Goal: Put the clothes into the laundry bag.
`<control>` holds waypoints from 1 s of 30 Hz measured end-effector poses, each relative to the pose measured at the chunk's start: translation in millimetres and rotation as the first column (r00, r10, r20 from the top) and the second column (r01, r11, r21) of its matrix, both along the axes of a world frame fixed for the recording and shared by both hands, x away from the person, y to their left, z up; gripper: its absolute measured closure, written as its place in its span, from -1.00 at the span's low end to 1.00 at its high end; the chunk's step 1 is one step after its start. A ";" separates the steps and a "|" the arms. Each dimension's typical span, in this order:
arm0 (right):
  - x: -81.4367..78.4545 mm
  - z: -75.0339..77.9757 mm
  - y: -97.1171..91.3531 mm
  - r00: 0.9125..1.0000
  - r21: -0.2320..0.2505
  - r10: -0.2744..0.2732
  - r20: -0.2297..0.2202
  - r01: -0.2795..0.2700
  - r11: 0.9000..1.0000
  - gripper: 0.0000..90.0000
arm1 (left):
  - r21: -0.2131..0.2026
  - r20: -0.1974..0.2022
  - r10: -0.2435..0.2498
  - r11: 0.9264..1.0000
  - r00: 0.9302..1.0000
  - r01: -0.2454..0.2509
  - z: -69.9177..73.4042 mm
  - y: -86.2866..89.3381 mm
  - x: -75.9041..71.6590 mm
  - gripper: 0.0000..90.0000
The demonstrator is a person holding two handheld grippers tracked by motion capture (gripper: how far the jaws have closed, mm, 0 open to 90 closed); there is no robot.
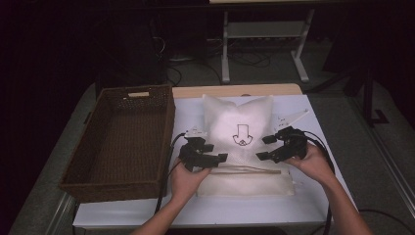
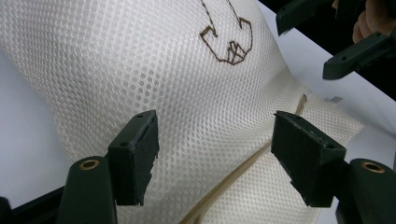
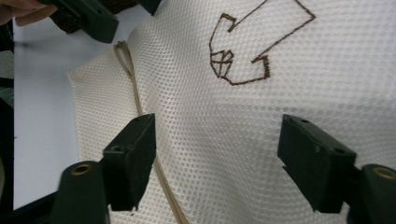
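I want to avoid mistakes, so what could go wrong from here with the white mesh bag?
1. Both the left gripper and the right gripper stand open over the mesh bag, so closing may pinch only the mesh, not the filling.
2. The drawstring might catch a jaw.
3. The basket wall could snag the bag.

The mesh bag (image 1: 240, 137) is cream-white with a fine honeycomb weave and a brown stitched arrow (image 1: 241, 135). The basket (image 1: 122, 142) is dark brown wicker; the counter (image 1: 313, 196) is white.
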State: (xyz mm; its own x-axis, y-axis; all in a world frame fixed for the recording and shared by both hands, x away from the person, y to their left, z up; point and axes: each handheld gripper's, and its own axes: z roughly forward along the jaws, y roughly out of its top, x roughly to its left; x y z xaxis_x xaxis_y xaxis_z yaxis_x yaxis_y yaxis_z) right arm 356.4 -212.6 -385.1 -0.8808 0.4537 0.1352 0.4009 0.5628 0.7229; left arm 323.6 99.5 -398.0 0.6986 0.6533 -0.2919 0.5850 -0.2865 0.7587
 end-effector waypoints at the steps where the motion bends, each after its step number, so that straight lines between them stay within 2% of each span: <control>1: 0.0 0.0 0.0 1.000 0.000 0.000 0.000 0.000 1.000 -0.42 | 0.000 0.000 -0.003 1.000 1.000 0.003 -0.1 0.4 -0.4 -0.32; 5: -1.2 2.2 -3.7 1.000 0.003 -0.008 0.001 0.008 1.000 -0.48 | -0.005 0.011 -0.010 1.000 1.000 0.010 1.0 2.0 -2.5 -0.32; 16: -10.9 1.3 -13.8 0.999 -0.002 -0.038 0.003 0.038 0.999 -0.53 | 0.029 0.059 -0.048 0.999 0.997 0.046 -0.9 6.0 -17.3 -0.34; 29: -21.1 -0.5 -32.7 0.997 0.006 -0.071 0.011 0.071 0.997 -0.53 | 0.055 0.060 -0.056 0.997 0.997 0.053 -3.8 9.6 -26.5 -0.34; 30: -21.6 -0.8 -33.6 0.997 0.005 -0.074 0.008 0.074 0.997 -0.53 | 0.045 0.052 -0.056 0.998 0.997 0.053 -5.2 10.6 -27.6 -0.34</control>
